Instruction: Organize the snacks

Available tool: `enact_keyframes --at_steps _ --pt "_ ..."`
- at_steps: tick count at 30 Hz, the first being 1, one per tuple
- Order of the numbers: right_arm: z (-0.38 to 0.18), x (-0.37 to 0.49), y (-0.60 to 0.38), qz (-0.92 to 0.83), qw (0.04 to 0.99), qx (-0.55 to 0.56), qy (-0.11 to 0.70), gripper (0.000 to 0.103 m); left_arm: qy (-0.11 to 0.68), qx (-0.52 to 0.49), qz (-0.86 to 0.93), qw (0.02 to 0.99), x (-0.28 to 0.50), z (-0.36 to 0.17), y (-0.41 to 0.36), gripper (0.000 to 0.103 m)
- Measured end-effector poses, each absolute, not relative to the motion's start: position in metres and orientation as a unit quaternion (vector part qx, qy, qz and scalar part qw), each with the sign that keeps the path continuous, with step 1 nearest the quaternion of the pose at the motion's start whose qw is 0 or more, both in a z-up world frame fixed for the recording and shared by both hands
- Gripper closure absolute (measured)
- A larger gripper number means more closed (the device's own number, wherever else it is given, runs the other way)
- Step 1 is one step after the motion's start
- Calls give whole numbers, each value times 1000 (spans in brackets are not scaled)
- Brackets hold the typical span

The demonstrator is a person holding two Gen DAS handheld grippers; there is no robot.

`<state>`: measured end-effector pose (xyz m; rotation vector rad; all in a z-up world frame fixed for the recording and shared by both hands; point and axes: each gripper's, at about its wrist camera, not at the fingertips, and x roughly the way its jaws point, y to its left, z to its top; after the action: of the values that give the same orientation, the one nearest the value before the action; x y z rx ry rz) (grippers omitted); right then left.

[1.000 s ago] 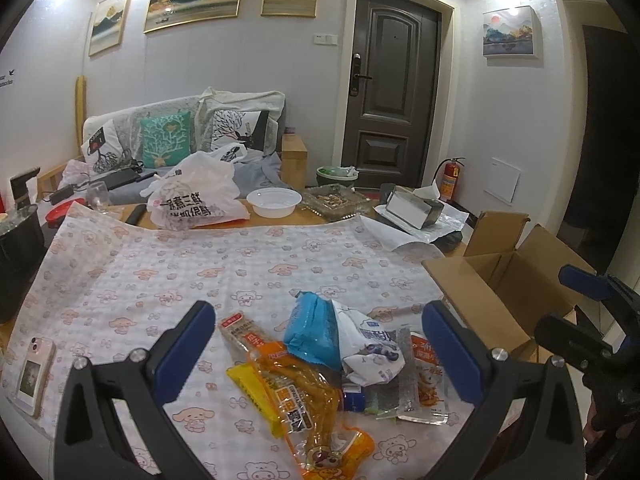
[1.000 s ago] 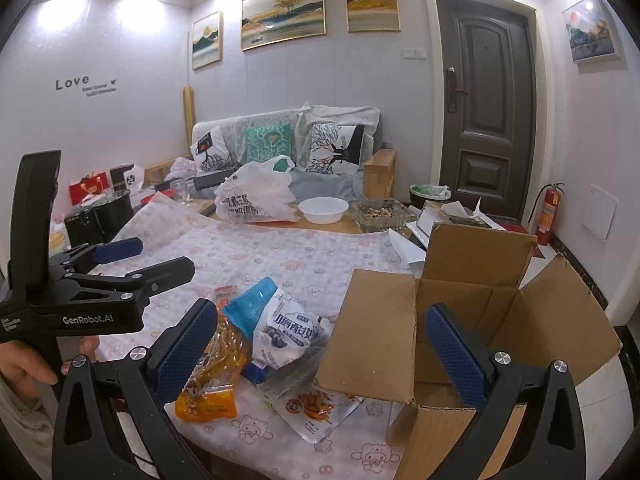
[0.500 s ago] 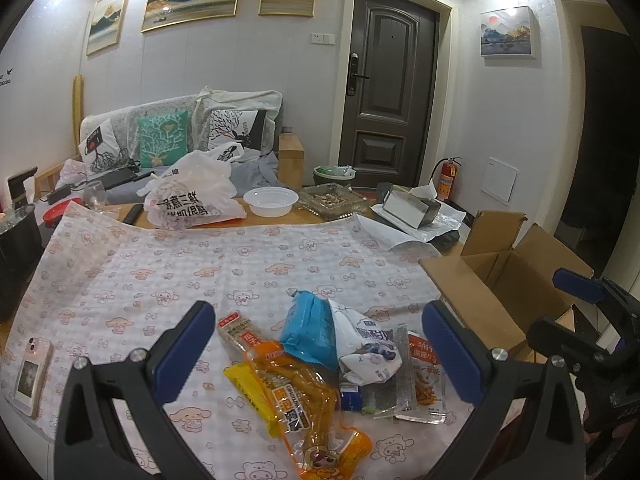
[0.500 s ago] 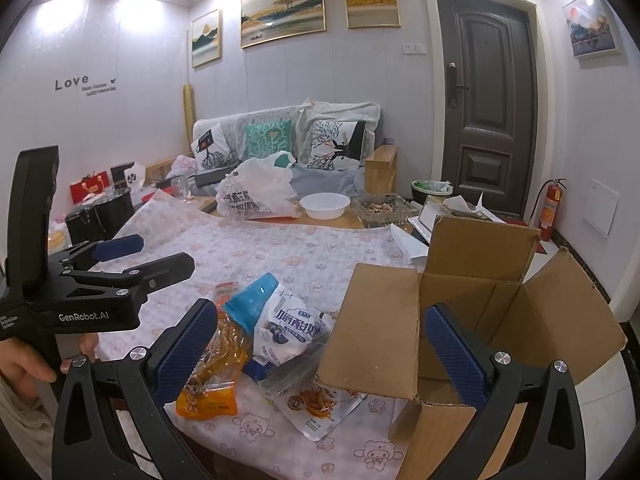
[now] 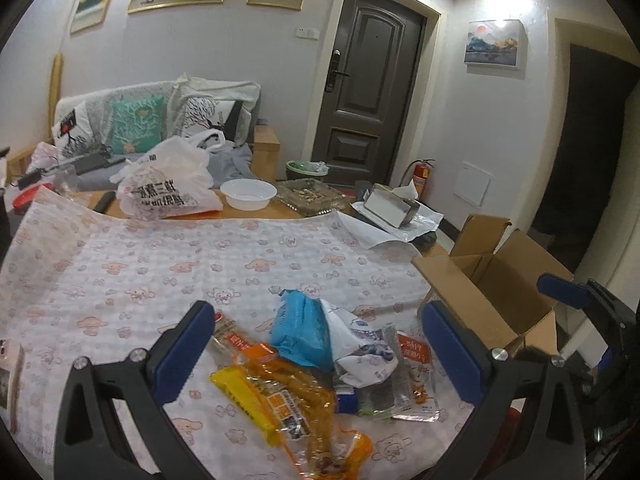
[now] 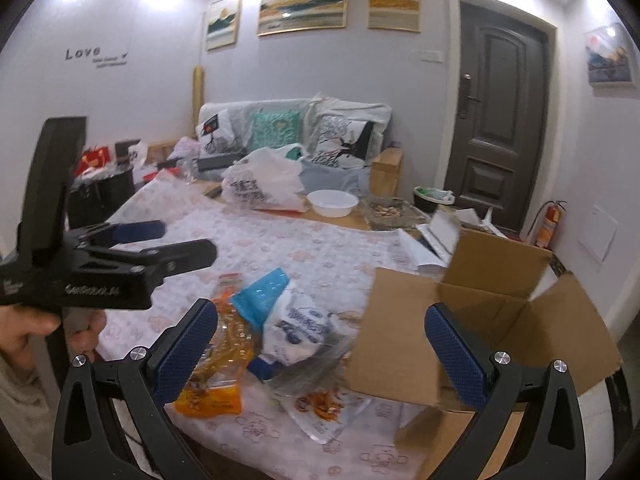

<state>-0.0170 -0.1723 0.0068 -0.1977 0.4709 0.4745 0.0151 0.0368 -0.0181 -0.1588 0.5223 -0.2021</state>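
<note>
Both black grippers with blue pads, left gripper [image 5: 316,344] and right gripper [image 6: 322,340], are hovering with jaws wide apart, holding nothing. Heap of plastic snack packets [image 5: 316,356] is lying on the cartoon-print tablecloth [image 5: 160,264], just beside the open brown cardboard box [image 6: 500,320].

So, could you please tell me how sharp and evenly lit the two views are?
Left wrist view: fairly sharp on the snack pile, ceiling light glare top right, fisheye bends the door. Right wrist view: motion blur smears the cardboard box and snacks, ceiling lights blow out the top.
</note>
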Motion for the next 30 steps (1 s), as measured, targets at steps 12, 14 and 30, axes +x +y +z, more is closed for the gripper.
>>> enact_keyframes --at_steps 12,14,30 --pt "-60 -2 -83 339 876 -100 328 6 302 -62 -72 949 34 -65 113 1" --pt "-80 4 -74 336 866 -103 356 6 301 -56 -85 948 36 -71 121 1" --pt "-139 36 -54 294 847 -140 421 22 351 -52 -139 924 68 -107 125 1"
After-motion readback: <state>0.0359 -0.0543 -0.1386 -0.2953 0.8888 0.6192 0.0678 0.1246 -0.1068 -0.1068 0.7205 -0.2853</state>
